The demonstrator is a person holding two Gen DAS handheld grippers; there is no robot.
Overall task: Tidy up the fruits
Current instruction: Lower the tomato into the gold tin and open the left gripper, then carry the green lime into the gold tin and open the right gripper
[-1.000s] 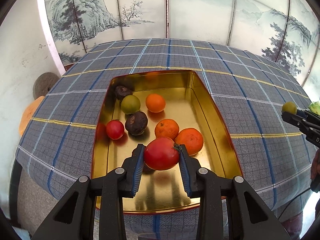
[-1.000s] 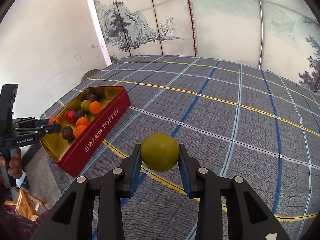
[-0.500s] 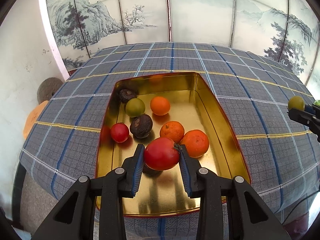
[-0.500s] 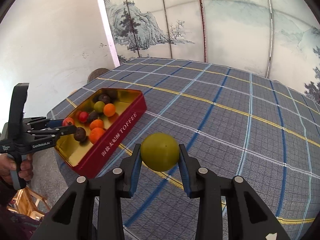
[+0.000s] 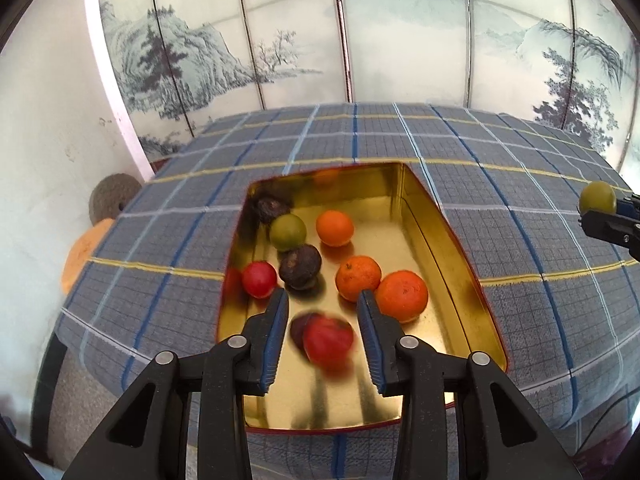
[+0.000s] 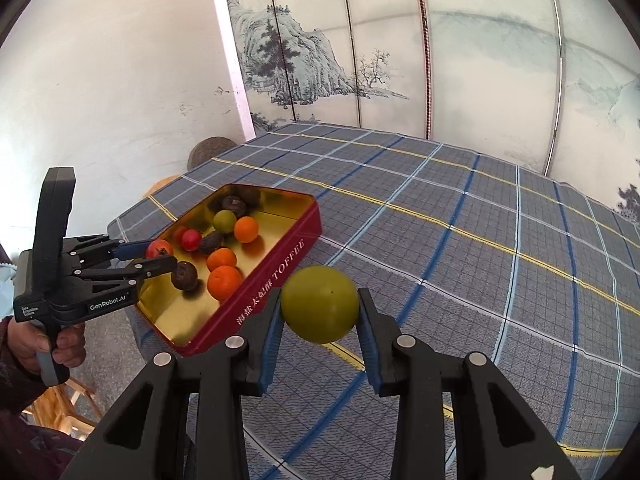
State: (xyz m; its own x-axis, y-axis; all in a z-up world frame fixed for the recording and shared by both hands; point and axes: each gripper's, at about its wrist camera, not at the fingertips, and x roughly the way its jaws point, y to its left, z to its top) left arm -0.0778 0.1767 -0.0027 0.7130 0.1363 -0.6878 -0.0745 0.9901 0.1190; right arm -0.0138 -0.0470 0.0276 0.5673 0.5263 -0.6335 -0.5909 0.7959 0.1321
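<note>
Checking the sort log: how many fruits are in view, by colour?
Orange fruits: 3
Dark brown fruits: 3
Red fruits: 2
Green fruits: 2, one in the tin, one in the right claw
Total: 10

left wrist: close above tin [image 5: 452, 240], facing screen | right wrist: farther, from tin's [image 6: 280, 256] right | shared: tin, tablecloth [image 5: 520, 184]
</note>
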